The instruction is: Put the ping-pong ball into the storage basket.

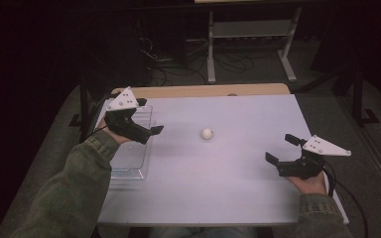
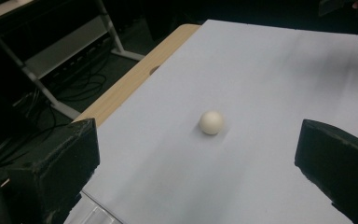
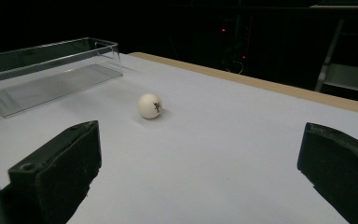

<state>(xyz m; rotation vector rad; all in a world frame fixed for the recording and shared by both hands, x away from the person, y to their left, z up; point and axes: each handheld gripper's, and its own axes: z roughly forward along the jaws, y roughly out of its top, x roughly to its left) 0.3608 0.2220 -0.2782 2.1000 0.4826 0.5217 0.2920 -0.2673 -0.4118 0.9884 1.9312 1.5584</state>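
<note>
Ball [image 1: 207, 133] sits alone mid-surface [image 1: 228, 188], white, with a small dark mark on its side in the right gripper view. Your left claw [image 1: 149, 133] hovers over the clear tray [image 1: 129, 168] at far left, jaws wide, empty. Your right claw [image 1: 283, 148] waits near right, jaws wide, well apart from the ball.

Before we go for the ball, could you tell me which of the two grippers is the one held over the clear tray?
It is the left gripper: it hangs above the clear tray at the table's left side, jaws open towards the white ball. The right gripper is over bare tabletop.
</note>
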